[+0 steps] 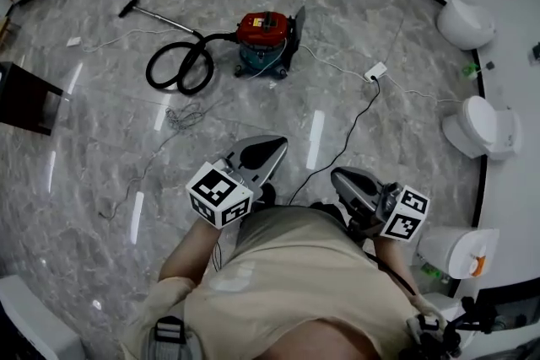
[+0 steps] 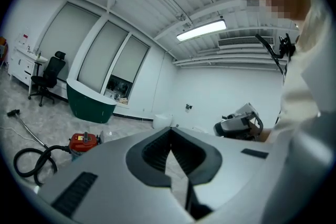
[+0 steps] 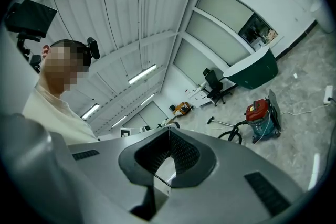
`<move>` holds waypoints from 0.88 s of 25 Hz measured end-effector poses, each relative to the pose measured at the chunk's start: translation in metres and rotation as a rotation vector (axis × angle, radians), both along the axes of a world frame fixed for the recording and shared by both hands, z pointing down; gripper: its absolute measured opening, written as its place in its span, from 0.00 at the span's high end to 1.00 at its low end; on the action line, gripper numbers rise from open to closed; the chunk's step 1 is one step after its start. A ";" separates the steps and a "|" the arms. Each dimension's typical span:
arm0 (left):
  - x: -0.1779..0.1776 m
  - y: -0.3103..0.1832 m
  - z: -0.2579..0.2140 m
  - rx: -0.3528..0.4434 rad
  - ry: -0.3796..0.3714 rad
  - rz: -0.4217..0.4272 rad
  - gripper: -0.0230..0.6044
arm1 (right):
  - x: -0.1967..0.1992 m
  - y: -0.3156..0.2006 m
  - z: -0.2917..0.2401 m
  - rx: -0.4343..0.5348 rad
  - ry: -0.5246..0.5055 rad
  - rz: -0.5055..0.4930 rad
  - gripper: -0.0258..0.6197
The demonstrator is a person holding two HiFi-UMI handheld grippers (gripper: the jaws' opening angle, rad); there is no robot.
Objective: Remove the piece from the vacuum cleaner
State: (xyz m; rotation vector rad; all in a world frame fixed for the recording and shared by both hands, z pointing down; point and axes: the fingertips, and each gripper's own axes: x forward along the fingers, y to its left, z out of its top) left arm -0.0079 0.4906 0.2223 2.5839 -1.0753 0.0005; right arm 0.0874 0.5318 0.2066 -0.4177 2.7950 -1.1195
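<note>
I'm on a glossy grey marble floor (image 1: 380, 21) in a white-walled room, toilets (image 1: 481, 126) along the right side. The red vacuum cleaner (image 1: 263, 34) sits well ahead, its black hose (image 1: 179, 67) coiled beside it. Left gripper (image 1: 272, 146) and right gripper (image 1: 344, 179) are both pinched closed on nothing. Writing on the vacuum is too small to read

We see bright, even light from ceiling strips (image 2: 201, 30) above the left gripper (image 2: 170, 136); glare streaks the floor (image 1: 101, 147); edges bend, darken.

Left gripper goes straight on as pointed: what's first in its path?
Nothing near: left gripper aims right of the red canister vacuum cleaner, toward a white rounded fixture by the far wall; depth unclear.
</note>
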 end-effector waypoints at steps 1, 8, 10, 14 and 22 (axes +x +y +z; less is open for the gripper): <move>-0.004 -0.004 0.000 0.010 -0.001 -0.003 0.97 | -0.005 -0.004 0.001 -0.002 0.008 -0.005 0.96; -0.020 -0.008 -0.001 0.036 -0.063 -0.049 0.97 | -0.035 -0.021 0.003 -0.032 0.020 -0.099 0.96; -0.025 -0.011 0.000 0.040 -0.086 -0.073 0.97 | -0.040 -0.029 0.005 -0.047 0.002 -0.121 0.96; -0.024 -0.017 -0.001 0.035 -0.111 -0.118 0.97 | -0.042 -0.040 0.005 -0.040 -0.020 -0.178 0.96; 0.043 -0.059 -0.007 0.016 -0.138 -0.061 0.97 | 0.028 -0.090 0.003 -0.050 -0.114 -0.092 0.96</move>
